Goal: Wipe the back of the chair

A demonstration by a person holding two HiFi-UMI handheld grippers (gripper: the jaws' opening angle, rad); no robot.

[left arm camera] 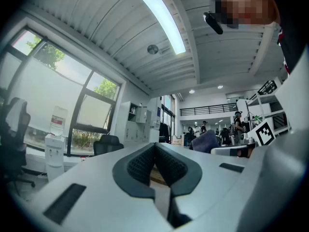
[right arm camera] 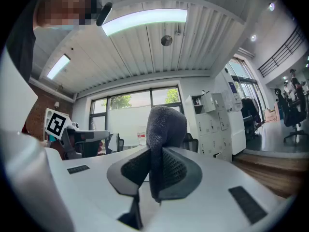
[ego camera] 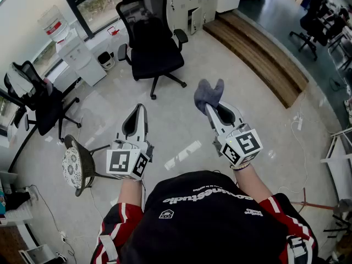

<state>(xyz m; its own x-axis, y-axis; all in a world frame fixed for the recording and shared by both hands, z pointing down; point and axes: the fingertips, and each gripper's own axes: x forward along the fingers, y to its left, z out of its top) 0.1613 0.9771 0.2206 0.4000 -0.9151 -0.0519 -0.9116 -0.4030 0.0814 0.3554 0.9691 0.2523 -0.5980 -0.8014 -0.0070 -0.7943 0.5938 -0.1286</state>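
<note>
A black mesh-back office chair stands ahead on the pale floor, facing me, its back toward the window. My right gripper is shut on a grey-blue cloth, which sticks up past the jaw tips; in the right gripper view the cloth hangs folded between the pads. My left gripper is shut with nothing between its jaws, which meet at the tip in the left gripper view. Both grippers are held side by side in front of my chest, well short of the chair.
A second black chair stands at the left by the window. A small round stool sits close at my lower left. A water dispenser and a bin line the window wall. A wooden step runs at the right.
</note>
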